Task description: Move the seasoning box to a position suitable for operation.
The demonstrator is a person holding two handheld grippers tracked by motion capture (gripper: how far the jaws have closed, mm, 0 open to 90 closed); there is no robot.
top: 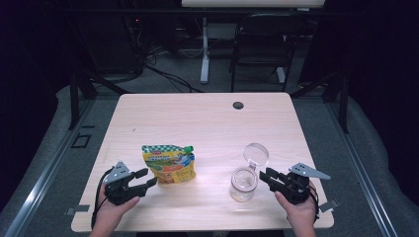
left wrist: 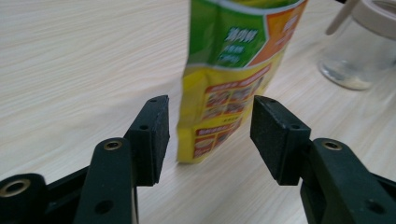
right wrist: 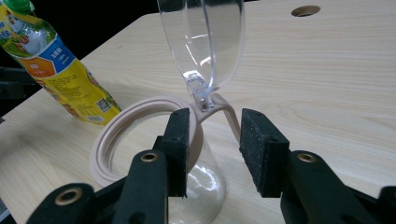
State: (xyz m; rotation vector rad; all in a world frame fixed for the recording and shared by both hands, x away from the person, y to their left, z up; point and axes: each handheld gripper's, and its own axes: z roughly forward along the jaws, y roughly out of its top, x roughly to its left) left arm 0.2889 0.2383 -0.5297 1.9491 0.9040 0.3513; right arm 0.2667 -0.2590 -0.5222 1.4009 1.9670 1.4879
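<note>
A yellow and green snack pouch (top: 168, 165) stands upright on the wooden table (top: 197, 118), left of centre. My left gripper (top: 147, 177) sits just left of it, jaws open. In the left gripper view the pouch (left wrist: 233, 70) has its lower edge just beyond the open left gripper (left wrist: 210, 121), untouched. A clear glass jar (top: 244, 183) stands to the right with its hinged clear lid (top: 256, 153) flipped up. My right gripper (top: 264, 175) is at the jar's right side. In the right gripper view the right gripper (right wrist: 215, 126) straddles the beige hinge strap by the jar rim (right wrist: 121, 126); the right pad stands apart from it.
A round cable hole (top: 238, 105) lies near the table's far edge. A dark chair (top: 262, 44) and a desk leg stand on the floor beyond. The jar (left wrist: 359, 46) and the pouch (right wrist: 56, 65) each appear in the other gripper's view.
</note>
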